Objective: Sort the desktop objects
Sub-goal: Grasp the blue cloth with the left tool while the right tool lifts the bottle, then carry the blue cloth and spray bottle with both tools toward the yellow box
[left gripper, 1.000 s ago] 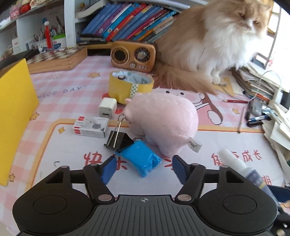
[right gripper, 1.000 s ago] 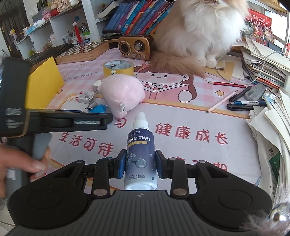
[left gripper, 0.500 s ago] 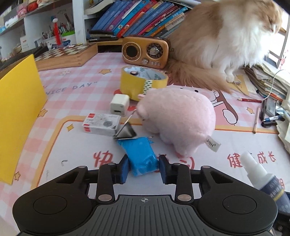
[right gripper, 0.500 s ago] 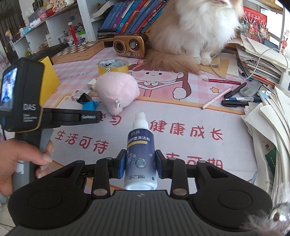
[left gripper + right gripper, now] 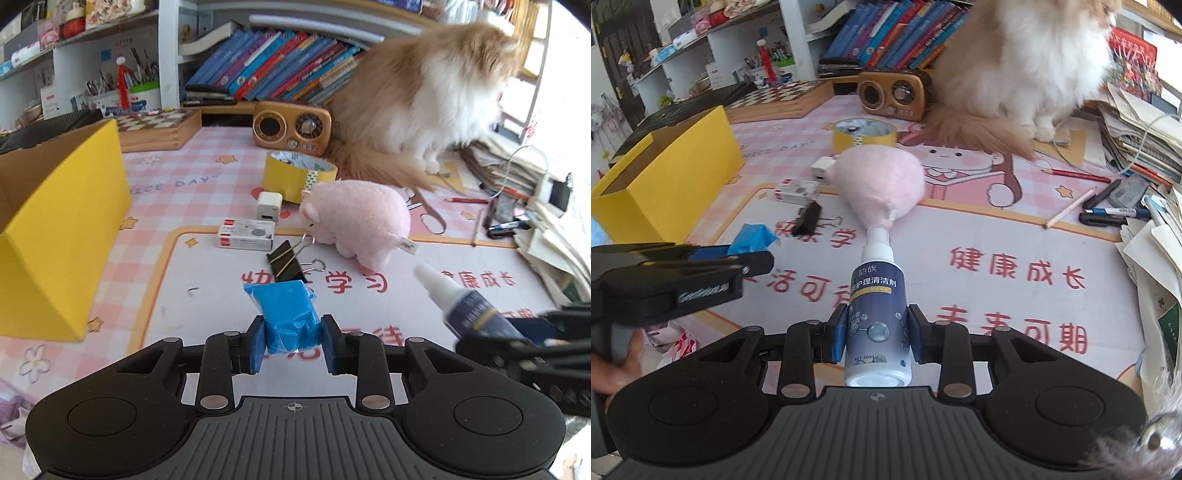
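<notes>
With both grippers loaded, the coming move is judged to turn on where the yellow box [image 5: 55,236] lies: up-left of the left gripper [image 5: 291,341], open top facing up, on the pink table [image 5: 207,177]. The left gripper's jaws are closing, already clamped on the blue packet [image 5: 286,314], which is lifted clear of the table, its long axis running forward along the fingers. The right gripper [image 5: 873,338] is clamped on the spray bottle [image 5: 875,314], nozzle pointing forward, away from the camera. In the right wrist view the box [image 5: 665,177] sits far left, beyond the left gripper [image 5: 701,273]. The left hand is therefore rated nearer. The binder clip [image 5: 286,258], staple box [image 5: 245,238] and plush pig [image 5: 356,223] are left on the table.
</notes>
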